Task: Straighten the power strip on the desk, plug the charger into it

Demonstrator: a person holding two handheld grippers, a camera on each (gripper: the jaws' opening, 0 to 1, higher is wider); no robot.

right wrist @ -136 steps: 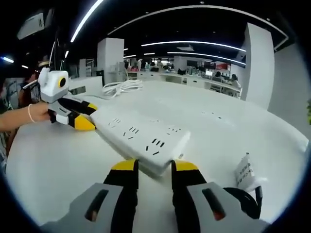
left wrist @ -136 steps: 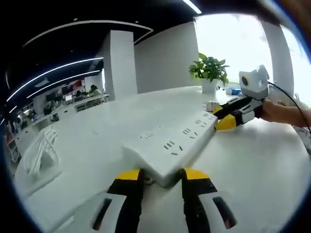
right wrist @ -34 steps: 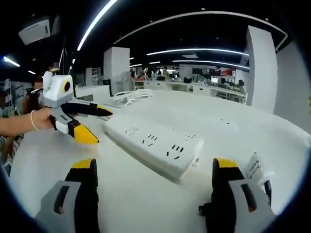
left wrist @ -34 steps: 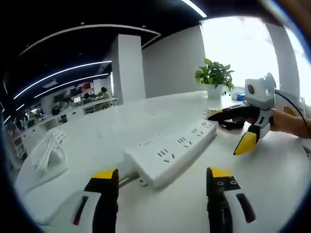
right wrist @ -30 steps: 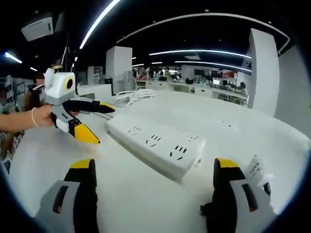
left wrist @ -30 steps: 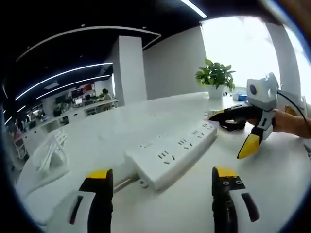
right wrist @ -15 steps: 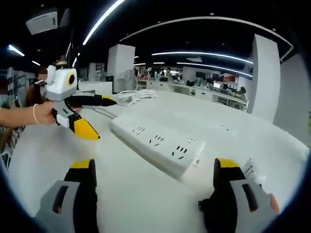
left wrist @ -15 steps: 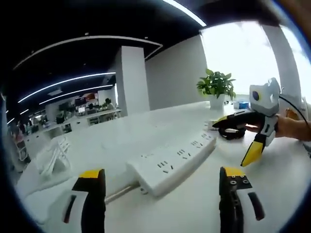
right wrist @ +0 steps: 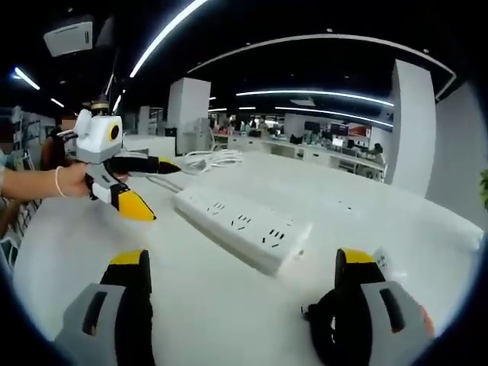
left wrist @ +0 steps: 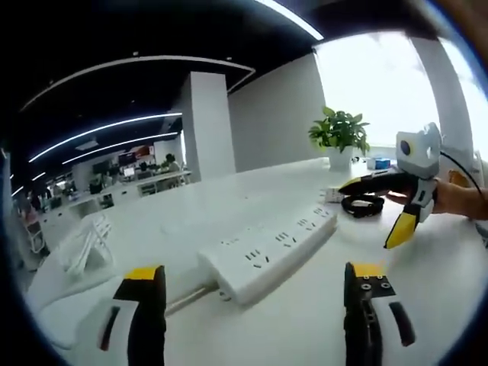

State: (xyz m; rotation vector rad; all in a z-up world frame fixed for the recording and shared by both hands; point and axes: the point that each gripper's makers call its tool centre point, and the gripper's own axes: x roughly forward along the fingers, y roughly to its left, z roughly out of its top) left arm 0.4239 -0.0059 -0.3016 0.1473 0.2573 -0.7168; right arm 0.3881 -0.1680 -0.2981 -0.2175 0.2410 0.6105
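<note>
Lay flat on the white table [left wrist: 427, 274]: power strip [left wrist: 268, 251], untouched, between both spread tongs. Left tongs [left wrist: 255, 288] gaped wide at its cord end; right tongs [right wrist: 241, 265] gaped wide at the other end. Sat beside the right tongs' jaw: white charger [right wrist: 381, 263] with coiled black cable [left wrist: 361, 205]. Stood behind: potted plant [left wrist: 339, 134].

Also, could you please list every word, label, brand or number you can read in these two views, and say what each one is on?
None can be read.
charger: dark print on its white face, too blurred to read.
power strip: socket slots, no legible marking.
red sign in the far office: too small to read.
</note>
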